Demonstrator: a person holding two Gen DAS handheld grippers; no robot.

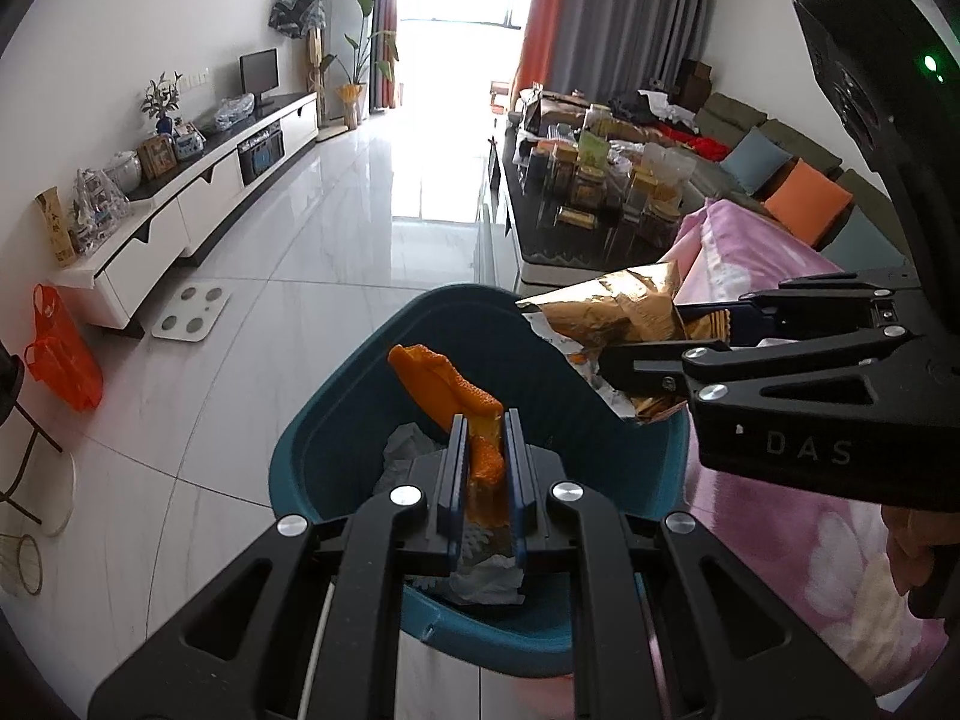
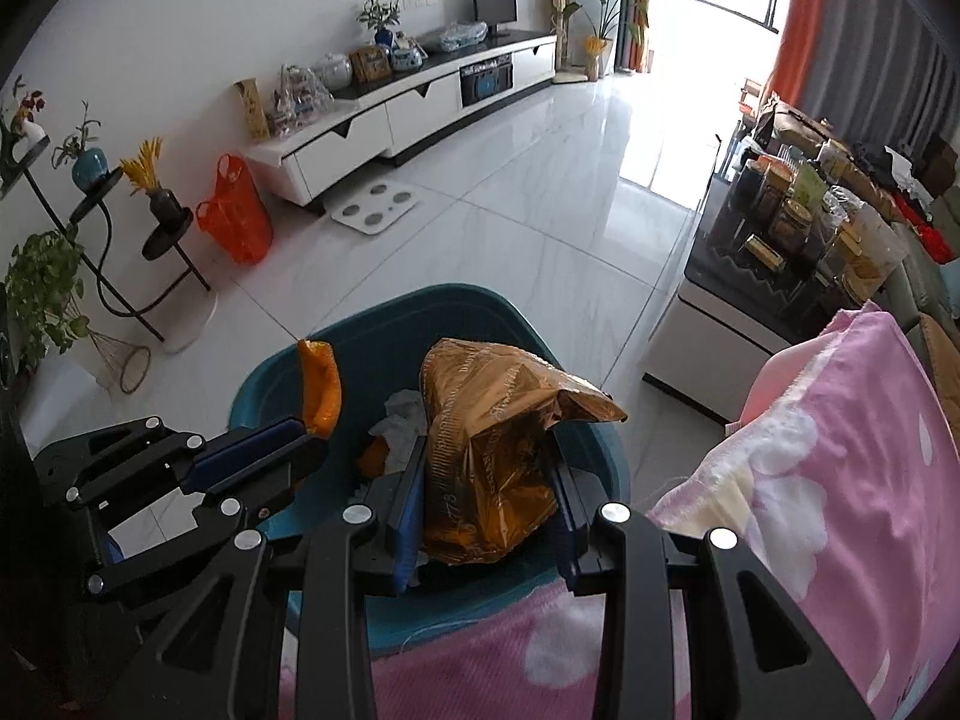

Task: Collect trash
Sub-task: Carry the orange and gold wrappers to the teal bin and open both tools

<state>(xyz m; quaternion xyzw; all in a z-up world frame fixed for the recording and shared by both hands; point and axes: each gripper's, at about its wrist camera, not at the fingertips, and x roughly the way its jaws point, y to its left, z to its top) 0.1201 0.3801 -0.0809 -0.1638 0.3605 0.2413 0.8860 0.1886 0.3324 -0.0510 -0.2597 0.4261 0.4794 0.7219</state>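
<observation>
Here both grippers hang over the teal bin (image 1: 336,420), so that the trash can fall straight inside. The left gripper (image 1: 486,450) is clamped on an orange peel (image 1: 447,387), which stands above the crumpled white paper (image 1: 408,444) already in the bin. The right gripper (image 2: 486,480) squeezes a crumpled gold wrapper (image 2: 492,420) above the rim nearest the pink blanket (image 2: 840,450). Probably letting go is the next step.

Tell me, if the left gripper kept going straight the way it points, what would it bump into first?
Probably the crumpled white paper inside the teal bin; the left gripper, shut on an orange wrapper, aims into it, though depth is uncertain.
</observation>
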